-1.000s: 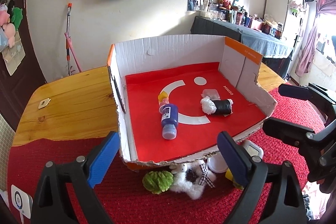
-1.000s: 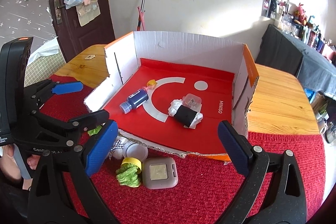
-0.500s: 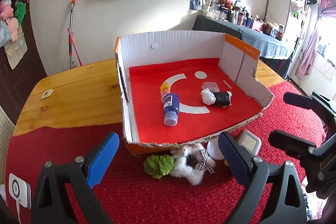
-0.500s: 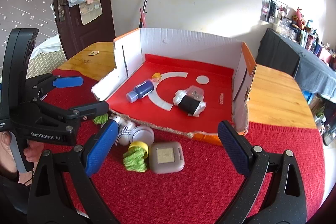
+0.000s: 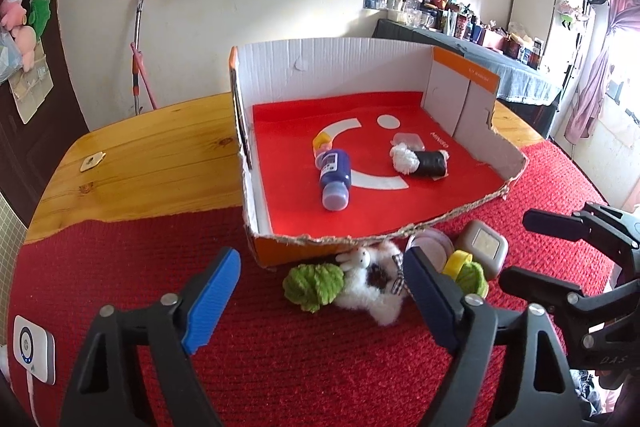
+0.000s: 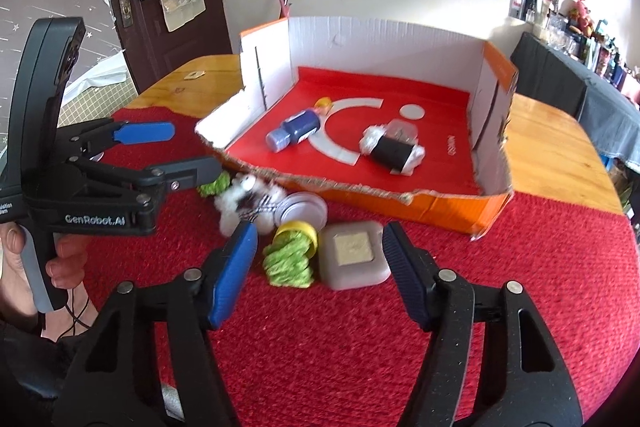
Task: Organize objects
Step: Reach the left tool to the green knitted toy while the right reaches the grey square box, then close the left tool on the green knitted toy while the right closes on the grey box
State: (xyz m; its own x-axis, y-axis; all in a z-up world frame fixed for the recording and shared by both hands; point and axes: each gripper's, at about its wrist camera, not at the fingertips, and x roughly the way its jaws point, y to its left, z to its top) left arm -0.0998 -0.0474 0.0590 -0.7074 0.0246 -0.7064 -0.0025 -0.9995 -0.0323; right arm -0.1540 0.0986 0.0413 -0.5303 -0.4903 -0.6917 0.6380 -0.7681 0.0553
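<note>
**Both grippers are closing over the loose items in front of the box; nothing is gripped yet.**

You are bringing the left gripper (image 5: pixel 320 303) over the white plush rabbit (image 5: pixel 370 283) and the green knitted piece (image 5: pixel 314 283), and the right gripper (image 6: pixel 316 263) over the yellow-rimmed green knit (image 6: pixel 290 255) and the grey square case (image 6: pixel 354 253). Both sets of jaws are narrowing from wide, with the pads not yet pressing on anything. These items are lying on the red cloth (image 6: pixel 520 267), just beside the near wall of the cardboard box (image 6: pixel 440 201), with a round lidded tin (image 6: pixel 302 209) between them. Judging by appearance, the plush and knits are light and soft, so they will be squashing under the pads: take them across the thickest part. The case looks rigid and smooth: take it across two flat sides, squarely, since it may be slipping.
</note>
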